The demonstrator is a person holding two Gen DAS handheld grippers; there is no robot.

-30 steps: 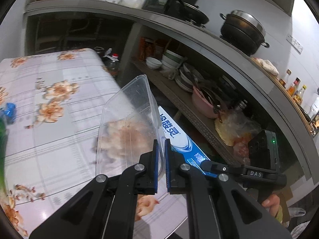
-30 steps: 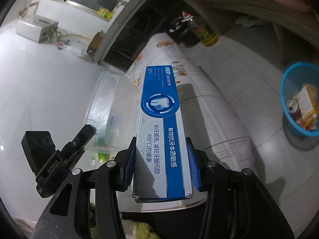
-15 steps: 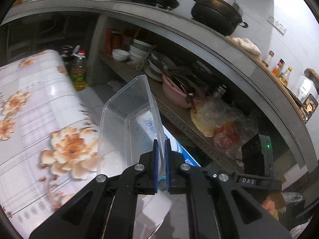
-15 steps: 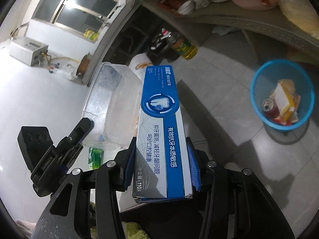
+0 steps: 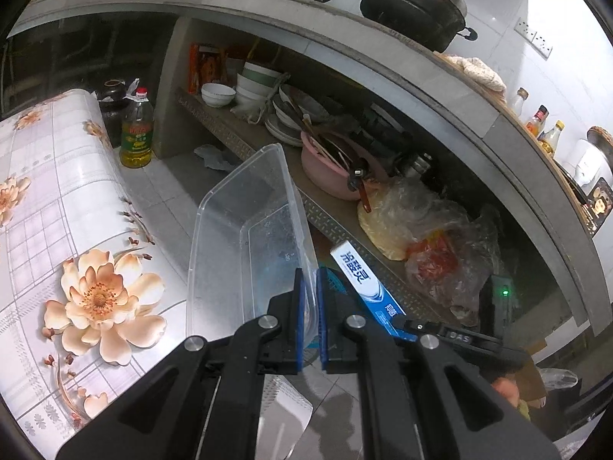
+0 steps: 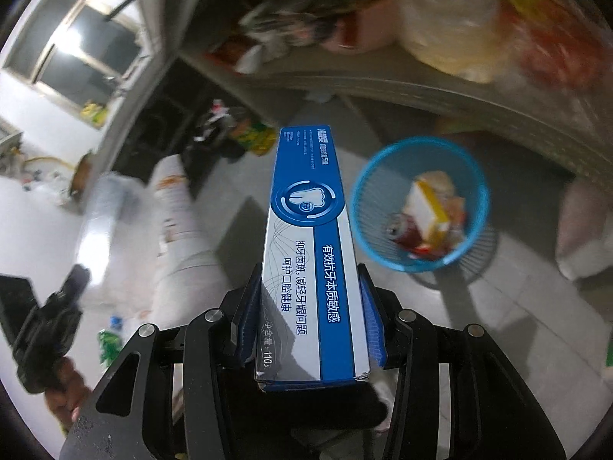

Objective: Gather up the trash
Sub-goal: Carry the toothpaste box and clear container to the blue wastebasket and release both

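right tongs (image 6: 309, 318) | toothpaste box (image 6: 310, 253) | reads 有效抗牙本质敏感

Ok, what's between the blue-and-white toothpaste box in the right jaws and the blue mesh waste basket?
Nothing. In the right wrist view only bare grey tiled floor separates the blue-and-white toothpaste box from the blue mesh waste basket.

Motion blur smears the shelf clutter (image 6: 479, 19) and clear container (image 6: 111, 207).
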